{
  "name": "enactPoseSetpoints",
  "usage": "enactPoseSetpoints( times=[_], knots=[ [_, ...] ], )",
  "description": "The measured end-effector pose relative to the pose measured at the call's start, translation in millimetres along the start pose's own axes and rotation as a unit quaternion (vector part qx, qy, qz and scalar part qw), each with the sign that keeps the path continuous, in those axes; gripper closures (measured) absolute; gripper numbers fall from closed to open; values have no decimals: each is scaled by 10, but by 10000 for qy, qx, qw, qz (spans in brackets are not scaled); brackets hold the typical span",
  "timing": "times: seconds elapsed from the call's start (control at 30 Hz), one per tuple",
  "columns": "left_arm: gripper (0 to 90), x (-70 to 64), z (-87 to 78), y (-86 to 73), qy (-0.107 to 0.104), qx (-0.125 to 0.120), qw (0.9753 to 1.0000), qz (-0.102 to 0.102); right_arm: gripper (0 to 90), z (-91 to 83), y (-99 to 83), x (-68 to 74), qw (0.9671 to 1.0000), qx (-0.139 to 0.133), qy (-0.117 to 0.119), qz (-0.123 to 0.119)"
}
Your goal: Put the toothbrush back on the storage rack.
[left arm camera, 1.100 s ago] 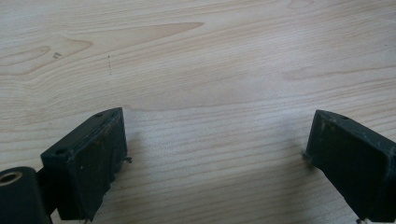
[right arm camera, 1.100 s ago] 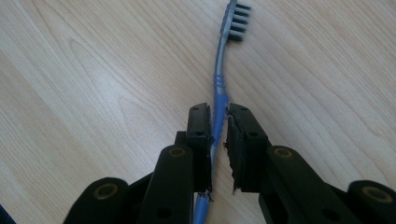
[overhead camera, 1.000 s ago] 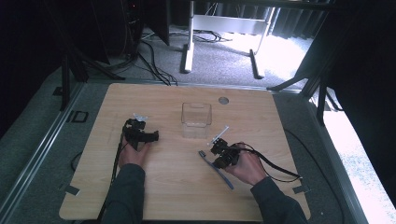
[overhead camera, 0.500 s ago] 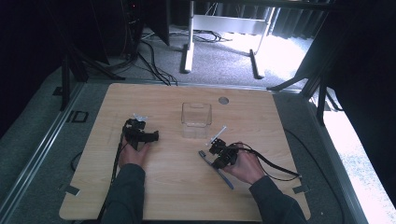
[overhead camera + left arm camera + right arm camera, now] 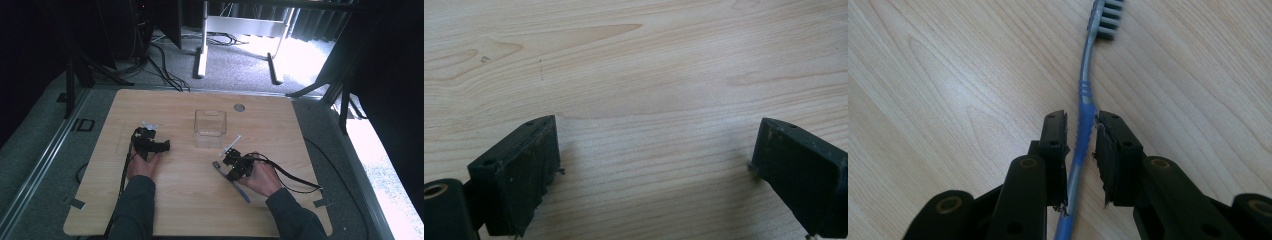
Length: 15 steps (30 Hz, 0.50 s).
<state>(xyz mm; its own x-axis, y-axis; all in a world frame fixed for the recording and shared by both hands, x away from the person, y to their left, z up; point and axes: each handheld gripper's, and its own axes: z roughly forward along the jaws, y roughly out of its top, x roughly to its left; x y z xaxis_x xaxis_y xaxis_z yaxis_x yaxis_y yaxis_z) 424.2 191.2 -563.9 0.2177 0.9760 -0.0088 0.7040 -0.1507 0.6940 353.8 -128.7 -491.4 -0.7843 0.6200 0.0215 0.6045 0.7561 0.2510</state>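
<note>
Wooden table (image 5: 175, 210), clear box (image 5: 210, 123) at far centre. Right gripper (image 5: 1082, 136) near-right, jaws narrow around a blue toothbrush (image 5: 1084, 107) lying flat; contact unclear. Left gripper (image 5: 654, 150) left of box, jaws wide, nothing between.

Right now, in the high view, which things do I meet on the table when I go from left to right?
left gripper → clear plastic container → right gripper, its jaws around the blue toothbrush. The small round fitting in the table overlaps them sideways, so I leave it out.
</note>
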Motion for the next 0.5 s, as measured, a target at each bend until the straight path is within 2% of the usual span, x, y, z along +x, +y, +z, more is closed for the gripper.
enactPoseSetpoints(
  times=[0.5],
  knots=[
    [55, 0, 0, 0, -2, -1, 10000, -1, 750, 56, 17, -6, 9999, 113, -10, -13]
  ],
)
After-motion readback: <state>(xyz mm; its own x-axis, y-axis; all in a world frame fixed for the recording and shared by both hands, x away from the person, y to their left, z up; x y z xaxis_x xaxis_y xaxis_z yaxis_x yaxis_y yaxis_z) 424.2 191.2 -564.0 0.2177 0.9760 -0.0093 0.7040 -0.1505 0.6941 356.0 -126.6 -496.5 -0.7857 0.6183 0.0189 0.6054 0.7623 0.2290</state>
